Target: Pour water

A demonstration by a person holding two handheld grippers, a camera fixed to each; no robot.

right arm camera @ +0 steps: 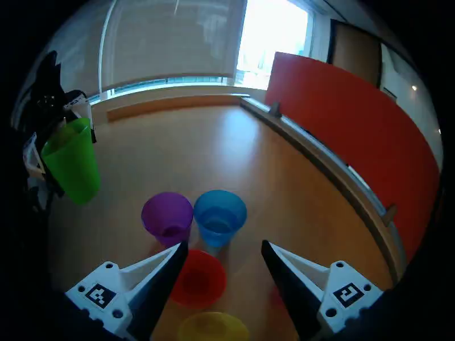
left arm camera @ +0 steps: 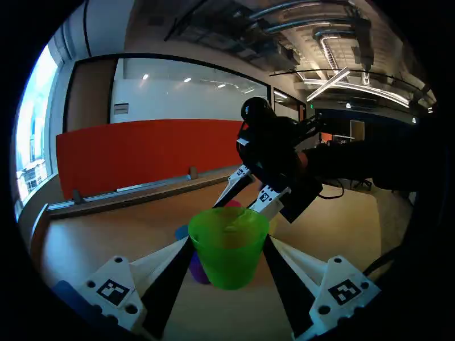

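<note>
Left gripper view: green translucent plastic cup (left arm camera: 228, 250) clamped between the fingers of the left gripper (left arm camera: 228, 241), one finger pressed on each side wall, mouth up, lifted clear of the wooden counter (left arm camera: 114, 227).
Right gripper view: same cup at far left, in the air and leaning a little, well apart from the cluster of cups on the counter.
Right gripper (right arm camera: 223, 244): fingers spread wide, nothing held, hanging above the cluster.
Cluster: blue plastic cup (right arm camera: 220, 216) just beyond the fingertips, water inside; purple plastic cup (right arm camera: 166, 217) close beside it on the left, contact not clear; red plastic cup (right arm camera: 198, 281) nearer, by the left finger; yellow plastic cup (right arm camera: 213, 328) nearest of all.
Contents of the held cup: cannot tell through the tinted wall.
Risk of spilling: likely if tipped while off to the left of the cluster, with no receiving cup under the rim; water then lands on the counter.
Risk of slipping: smooth, tapered wall held by two fingers only; could slide or twist out once tilted far over.
Risk of collision: right gripper close ahead of the held cup in the left gripper view; a bump mid-pour could jolt the stream.
Risk of toppling: light cups packed together; a low pass could knock one over, the water-filled blue one worst.
</note>
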